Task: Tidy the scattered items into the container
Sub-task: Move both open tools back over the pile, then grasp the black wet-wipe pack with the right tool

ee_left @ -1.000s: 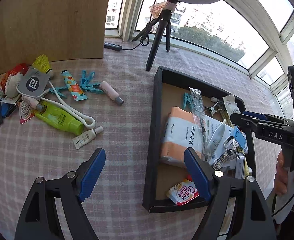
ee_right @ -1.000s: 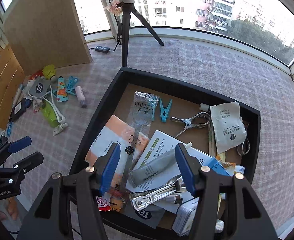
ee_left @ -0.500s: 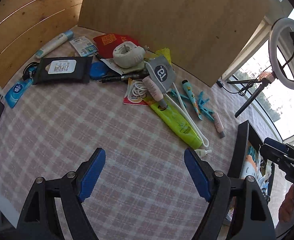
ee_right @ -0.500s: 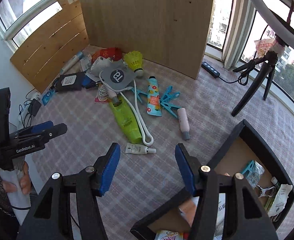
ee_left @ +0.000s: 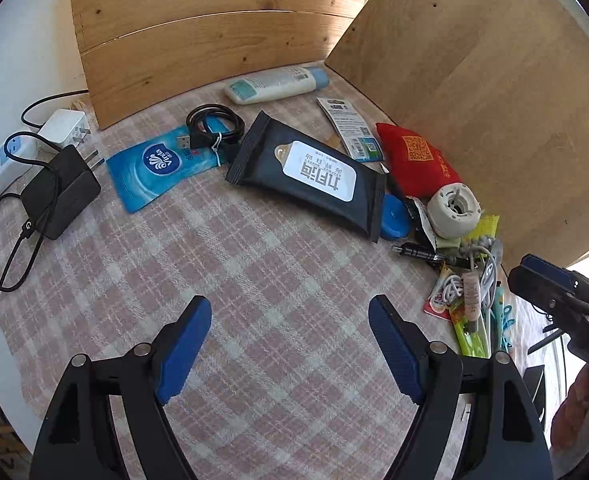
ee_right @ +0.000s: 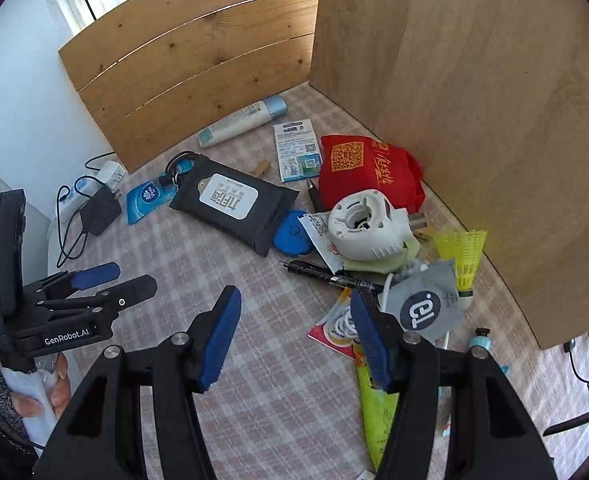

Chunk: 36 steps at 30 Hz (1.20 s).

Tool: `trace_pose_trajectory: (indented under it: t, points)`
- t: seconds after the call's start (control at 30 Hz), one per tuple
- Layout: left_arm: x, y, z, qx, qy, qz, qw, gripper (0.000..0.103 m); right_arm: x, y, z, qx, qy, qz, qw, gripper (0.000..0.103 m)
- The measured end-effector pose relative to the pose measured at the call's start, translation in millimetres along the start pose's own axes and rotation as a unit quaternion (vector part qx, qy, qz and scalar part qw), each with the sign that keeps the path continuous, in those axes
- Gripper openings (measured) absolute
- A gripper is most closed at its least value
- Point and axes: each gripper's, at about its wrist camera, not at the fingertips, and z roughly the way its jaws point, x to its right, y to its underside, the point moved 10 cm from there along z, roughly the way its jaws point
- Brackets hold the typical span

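Both grippers hover over a desk [ee_left: 254, 280] with a pink checked cloth, fingers spread apart and grasping nothing. Ahead of the left gripper [ee_left: 290, 344] lie a black wipes pack [ee_left: 308, 176] and, toward its left finger, a blue tissue packet [ee_left: 154, 168]. Just past the right gripper [ee_right: 294, 336] a black pen [ee_right: 326, 274] lies crosswise, with a white round plug-in device [ee_right: 368, 226] and red pouch [ee_right: 368, 172] beyond (the container is out of view).

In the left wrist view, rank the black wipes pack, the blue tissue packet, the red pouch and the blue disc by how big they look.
1. Wipes pack
2. Tissue packet, though it lies flatter
3. Red pouch, partly hidden, so unsure against the tissue packet
4. Blue disc, partly covered
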Motion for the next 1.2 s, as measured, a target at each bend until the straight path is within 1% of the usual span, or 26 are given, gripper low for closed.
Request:
trace_pose_trajectory:
  t: [0.13,0.2,0.37,0.4,0.47,0.57,0.7,0.83,0.93,0.97,1.03,1.07,1.1,1.17,1.2]
  points:
    - [-3,-17,13,-0.001,0.018,-0.024,0.9995,0.079,-20,-34,40,-0.014,-0.017,-0.042,0.999,0.056]
    - [-1,-25,20,0.001,0.025,-0.033,0.9991,0.079,-27,-50,60,-0.022,-0.026,-0.053,0.998,0.056]
    - [6,-36,41,-0.007,0.049,-0.052,0.9974,0.076,-40,-80,105,-0.053,-0.061,-0.049,0.996,0.056]
    - [7,-37,46,-0.011,0.053,-0.054,0.9971,0.073,-40,-85,111,-0.058,-0.065,-0.045,0.995,0.056]
    - [10,-40,54,-0.016,0.061,-0.061,0.9962,0.071,-43,-92,123,-0.066,-0.07,-0.042,0.995,0.056]
    - [14,-44,63,-0.017,0.067,-0.063,0.9956,0.07,-45,-99,138,-0.077,-0.075,-0.037,0.994,0.056]
    - [18,-46,74,-0.026,0.08,-0.067,0.9942,0.07,-43,-98,153,-0.095,-0.084,-0.025,0.992,0.056]
    - [22,-48,77,-0.018,0.087,-0.064,0.994,0.07,-47,-87,165,-0.121,-0.1,-0.009,0.987,0.057]
    - [24,-52,80,-0.017,0.103,-0.071,0.992,0.07,-53,-78,168,-0.137,-0.13,0.016,0.982,0.056]
    - [24,-52,80,-0.017,0.108,-0.074,0.9913,0.07,-53,-76,168,-0.133,-0.134,0.025,0.982,0.056]
    - [22,-50,79,-0.019,0.119,-0.08,0.9895,0.069,-55,-69,165,-0.137,-0.143,0.036,0.979,0.054]
    - [22,-49,78,-0.02,0.122,-0.08,0.9891,0.068,-57,-64,164,-0.142,-0.148,0.038,0.978,0.049]
    - [21,-47,77,-0.022,0.123,-0.079,0.989,0.066,-59,-60,162,-0.144,-0.146,0.036,0.978,0.045]
    - [19,-42,75,-0.025,0.123,-0.075,0.9892,0.064,-63,-50,158,-0.145,-0.141,0.03,0.979,0.042]
    - [19,-39,73,-0.029,0.123,-0.071,0.9894,0.064,-65,-46,155,-0.143,-0.141,0.032,0.979,0.038]
